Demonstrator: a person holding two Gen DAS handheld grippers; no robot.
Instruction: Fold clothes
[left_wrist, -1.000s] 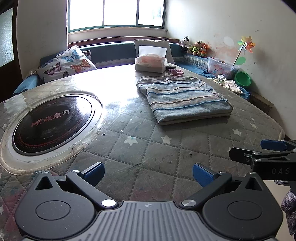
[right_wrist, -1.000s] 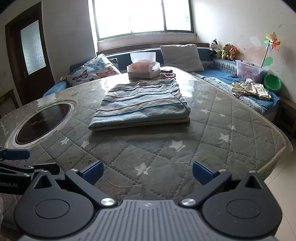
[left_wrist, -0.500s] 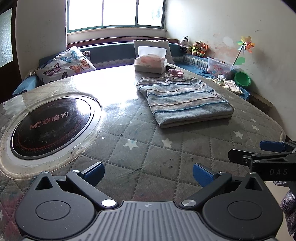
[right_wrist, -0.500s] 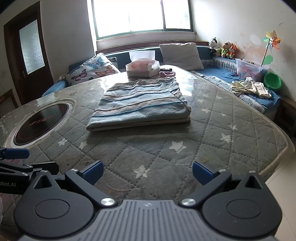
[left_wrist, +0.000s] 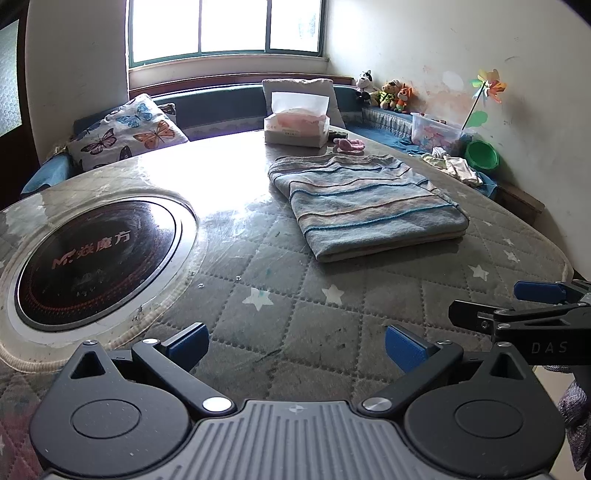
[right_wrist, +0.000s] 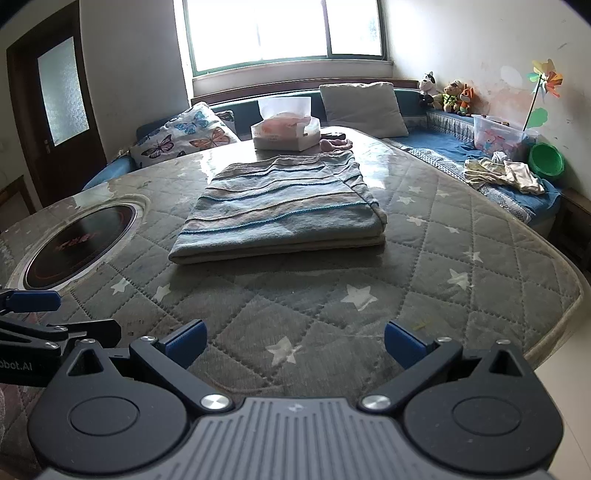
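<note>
- We hold the left gripper (left_wrist: 295, 341) low at the bottom of the left wrist view, over the quilted table cover (left_wrist: 258, 266); its jaws are released, wide apart, with nothing between the blue pads.
- We hold the right gripper (right_wrist: 293, 341) in the same way at the bottom of the right wrist view; its jaws are also released and they grasp nothing.
- In the left wrist view, the right gripper (left_wrist: 532, 306) shows at the lower right edge of the frame. In the right wrist view, the left gripper (right_wrist: 40, 314) shows at the lower left edge.
- The folded striped cloth (right_wrist: 280, 210) lies flat on the table in the middle of the right wrist view, well apart from both grippers. In the left wrist view it (left_wrist: 365, 203) is right of centre. Its stripes are blue, grey and pale pink, and the folded layers show at the near edge.
- Behind the cloth, toward the top of the frame, stands a tissue box (right_wrist: 286, 133), and just beside it lies a small pink item (right_wrist: 334, 143).
- A round black cooktop (left_wrist: 96, 258) is set in the table at the left of the left wrist view.
- A butterfly cushion (left_wrist: 125, 134) rests on the bench at the upper left, under the window.
- At the right of the right wrist view we see loose clothes (right_wrist: 506, 171) on the bench and a green bowl (right_wrist: 546, 160) next to them.
</note>
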